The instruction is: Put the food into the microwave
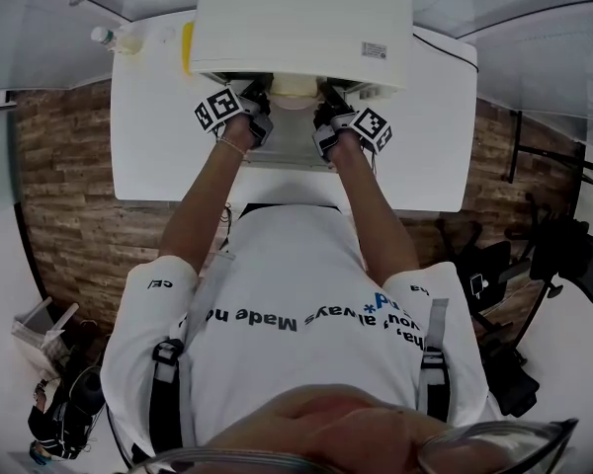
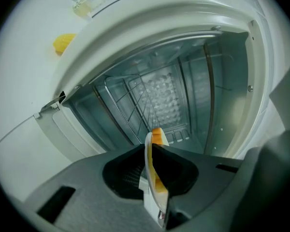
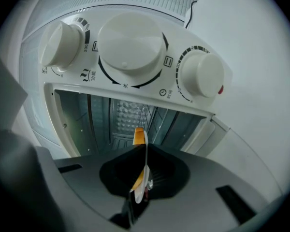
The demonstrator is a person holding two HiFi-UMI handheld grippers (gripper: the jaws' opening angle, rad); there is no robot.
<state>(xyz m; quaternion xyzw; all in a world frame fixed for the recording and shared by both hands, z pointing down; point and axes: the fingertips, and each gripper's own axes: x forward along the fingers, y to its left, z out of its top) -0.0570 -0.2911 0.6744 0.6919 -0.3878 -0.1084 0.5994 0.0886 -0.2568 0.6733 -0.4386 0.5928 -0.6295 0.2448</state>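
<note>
You're clamping the plate (image 1: pixel 296 90) rim w/ left tool (image 2: pixel 153 158) & right tool (image 3: pixel 144 164). Keep both level while you're sliding it into the microwave (image 1: pixel 306 18).

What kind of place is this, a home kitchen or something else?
Probably a lab or office room, not a kitchen: the microwave stands on a plain white table, with wood-look floor and a black chair nearby.

Right claw (image 3: pixel 144 152) clamped on white-and-orange dish rim (image 3: pixel 140 135), open microwave cavity (image 3: pixel 94 115) ahead, three white knobs (image 3: pixel 131 45) above
</note>
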